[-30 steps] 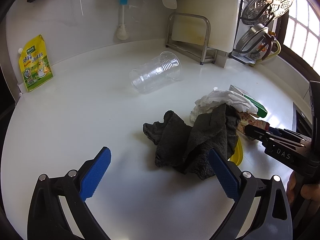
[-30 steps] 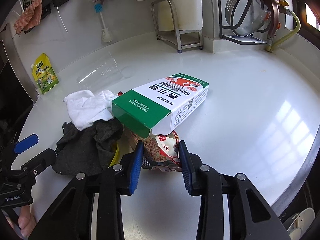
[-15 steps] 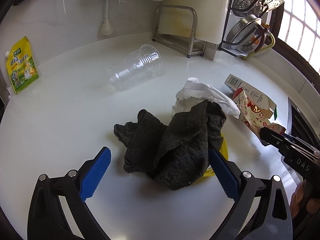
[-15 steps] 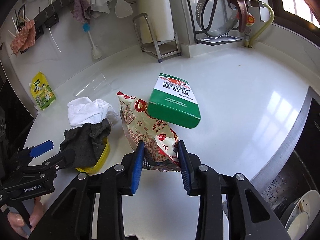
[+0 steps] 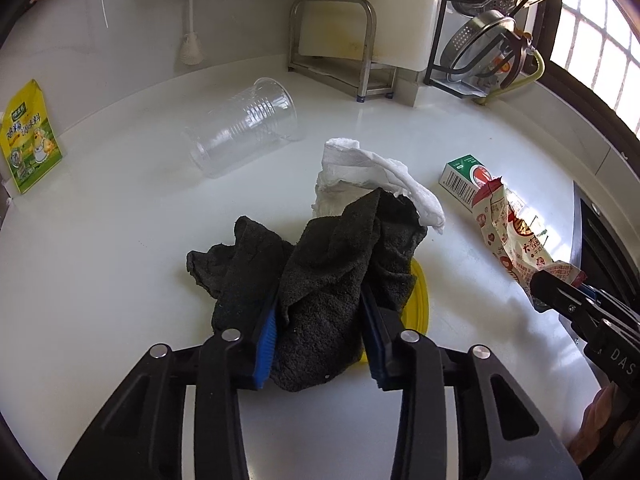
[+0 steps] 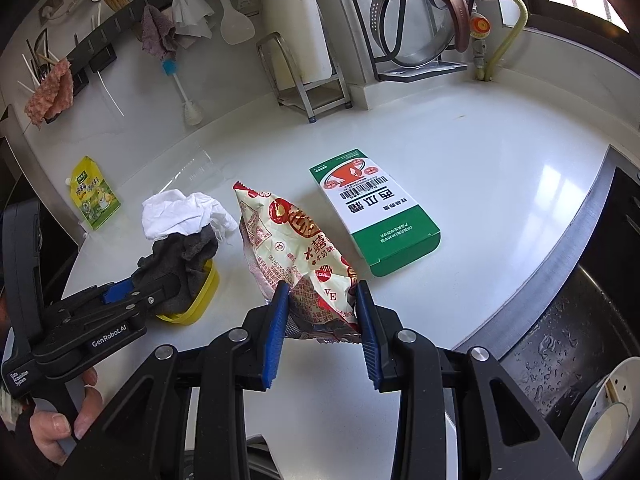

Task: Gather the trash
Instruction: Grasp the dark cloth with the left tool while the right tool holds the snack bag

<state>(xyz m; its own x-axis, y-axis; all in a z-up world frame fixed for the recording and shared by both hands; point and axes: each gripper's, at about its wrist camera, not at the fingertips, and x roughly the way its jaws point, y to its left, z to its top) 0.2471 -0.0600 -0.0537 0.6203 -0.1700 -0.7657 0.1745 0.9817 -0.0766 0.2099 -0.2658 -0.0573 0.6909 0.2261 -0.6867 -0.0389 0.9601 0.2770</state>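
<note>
A crumpled dark grey cloth [image 5: 328,264] lies over a yellow lid [image 5: 420,296], with a white tissue [image 5: 368,168] at its far edge. My left gripper [image 5: 320,308] is closing, and both blue pads press a fold of the cloth between them. In the right wrist view my right gripper [image 6: 322,292] is shut on the lower end of a red and cream snack bag [image 6: 296,248], which stands up from the counter. The green and white carton [image 6: 376,216] lies flat just right of the bag. A clear plastic cup [image 5: 248,124] lies on its side further back.
A yellow drink pouch [image 5: 28,136] leans against the back wall at the left. A metal stand [image 5: 332,40] and a rack of pots [image 5: 492,40] line the back. A sink [image 6: 580,320] with a white dish drops off at the right of the counter.
My left gripper's jaws went from wide open to closed around the dark cloth. The right gripper drew the snack bag out from under the green carton, which now lies flat apart from it.
</note>
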